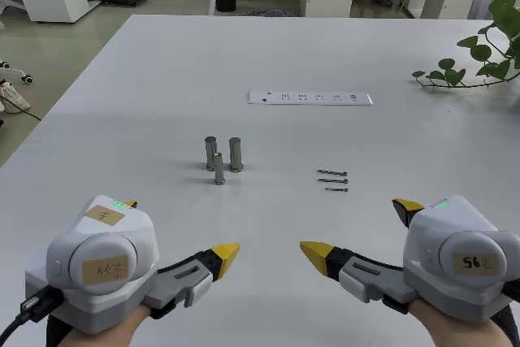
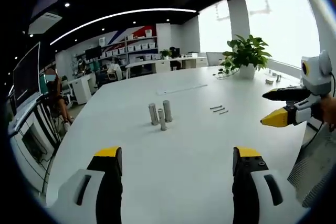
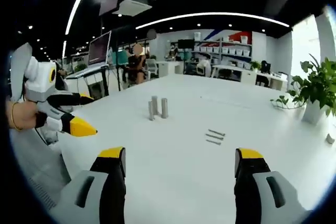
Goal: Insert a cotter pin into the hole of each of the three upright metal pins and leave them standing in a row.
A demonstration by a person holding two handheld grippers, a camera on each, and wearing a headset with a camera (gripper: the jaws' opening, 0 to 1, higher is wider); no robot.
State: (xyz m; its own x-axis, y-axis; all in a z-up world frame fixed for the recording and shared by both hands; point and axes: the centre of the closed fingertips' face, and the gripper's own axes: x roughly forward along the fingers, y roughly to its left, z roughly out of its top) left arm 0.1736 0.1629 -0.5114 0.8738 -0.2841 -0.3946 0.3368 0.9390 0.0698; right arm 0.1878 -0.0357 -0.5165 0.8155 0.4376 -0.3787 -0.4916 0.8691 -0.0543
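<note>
Three short grey metal pins (image 1: 223, 156) stand upright in a tight cluster at mid-table, also seen as the pins (image 2: 160, 114) and the pins (image 3: 157, 107) in the gripper views. Three small cotter pins (image 1: 333, 180) lie side by side on the table to their right; they show too in the left gripper view (image 2: 219, 109) and the right gripper view (image 3: 214, 136). My left gripper (image 1: 177, 229) hovers near the front edge, open and holding nothing. My right gripper (image 1: 361, 229) mirrors it, open and holding nothing. Both are well short of the pins.
A white power strip (image 1: 310, 98) lies flat beyond the pins. A leafy plant (image 1: 487, 46) reaches in over the table's far right corner. The white tabletop (image 1: 146, 103) is wide; office chairs and desks stand beyond it.
</note>
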